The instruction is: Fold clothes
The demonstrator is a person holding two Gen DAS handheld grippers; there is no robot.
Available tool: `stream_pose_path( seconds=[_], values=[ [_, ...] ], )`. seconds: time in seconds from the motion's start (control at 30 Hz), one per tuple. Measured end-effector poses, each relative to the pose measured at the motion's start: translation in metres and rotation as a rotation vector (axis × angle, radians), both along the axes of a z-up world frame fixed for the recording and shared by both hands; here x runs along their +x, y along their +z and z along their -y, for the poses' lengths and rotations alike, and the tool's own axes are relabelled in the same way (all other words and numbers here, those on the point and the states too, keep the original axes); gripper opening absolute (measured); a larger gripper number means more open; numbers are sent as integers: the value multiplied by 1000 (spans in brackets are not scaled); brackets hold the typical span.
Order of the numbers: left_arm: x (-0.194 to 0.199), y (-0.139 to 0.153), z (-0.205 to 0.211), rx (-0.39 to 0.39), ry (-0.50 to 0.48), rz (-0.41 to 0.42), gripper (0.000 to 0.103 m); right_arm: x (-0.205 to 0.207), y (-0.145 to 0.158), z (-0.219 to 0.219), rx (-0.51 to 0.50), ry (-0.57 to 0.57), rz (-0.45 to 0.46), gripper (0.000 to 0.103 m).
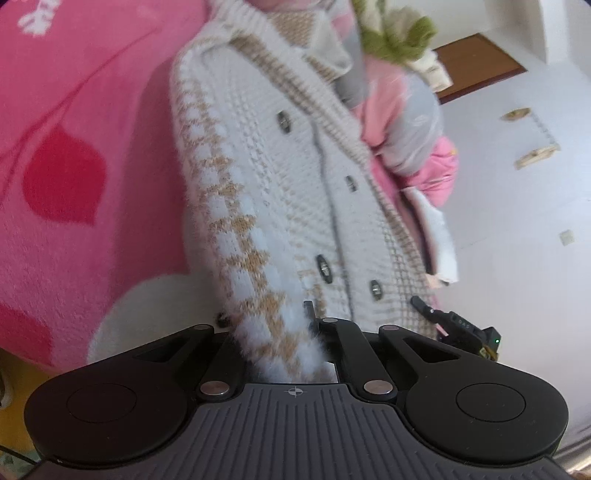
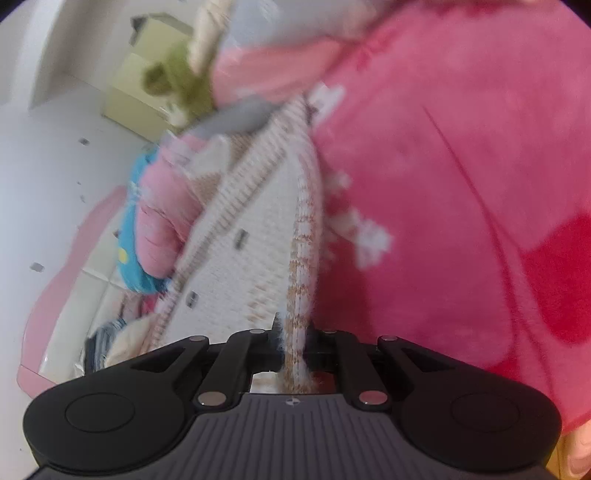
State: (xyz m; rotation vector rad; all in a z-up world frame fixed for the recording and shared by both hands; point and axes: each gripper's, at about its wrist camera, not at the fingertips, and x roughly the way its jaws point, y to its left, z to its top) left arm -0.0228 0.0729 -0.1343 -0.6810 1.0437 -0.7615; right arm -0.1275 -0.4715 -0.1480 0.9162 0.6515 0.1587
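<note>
A cream knit cardigan (image 1: 280, 177) with tan checks and dark buttons lies spread on a pink blanket (image 1: 74, 147). In the left wrist view my left gripper (image 1: 273, 317) is shut on its fuzzy checked sleeve, which runs back between the fingers. In the right wrist view the same cardigan (image 2: 258, 229) stretches away from me. My right gripper (image 2: 293, 328) is shut on a narrow tan-and-white knit strip at its edge, which stands on edge between the pads. The picture there is blurred.
A pile of pink and grey garments (image 1: 417, 122) and a green-and-white fluffy one (image 1: 399, 33) lies beyond the cardigan. A pink padded garment (image 2: 162, 221) and a blue one (image 2: 129, 258) lie left of it. The pink blanket (image 2: 461, 184) fills the right. A white wall stands behind.
</note>
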Motion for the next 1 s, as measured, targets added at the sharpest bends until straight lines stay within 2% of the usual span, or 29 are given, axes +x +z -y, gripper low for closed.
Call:
stream_pose_path(
  seconds=[0.07,0.27,0.63,0.73,0.83,0.93,1.0],
  values=[
    [-2,5,-4,-6,-8,17,2,-6,10,-5,-10,-8,35,6],
    [-6,13,-19,-33,-11,40,2,-32,28,-24,-29,1,63,6],
    [-42,15,-34,-18,-97,28,2,-91,34,-37,-67,22,41,6],
    [-46,3,-33,25,-117,13,2,-104,27,-36,-61,16,19,6],
    [-40,-8,-23,101,-144,2,3,-108,15,-34,-54,12,-16,6],
    [-35,-17,-11,198,-160,-16,7,-96,3,-32,-101,17,-95,7],
    [-36,-20,-7,247,-168,-1,15,-87,-4,-31,-162,2,-181,10]
  ],
)
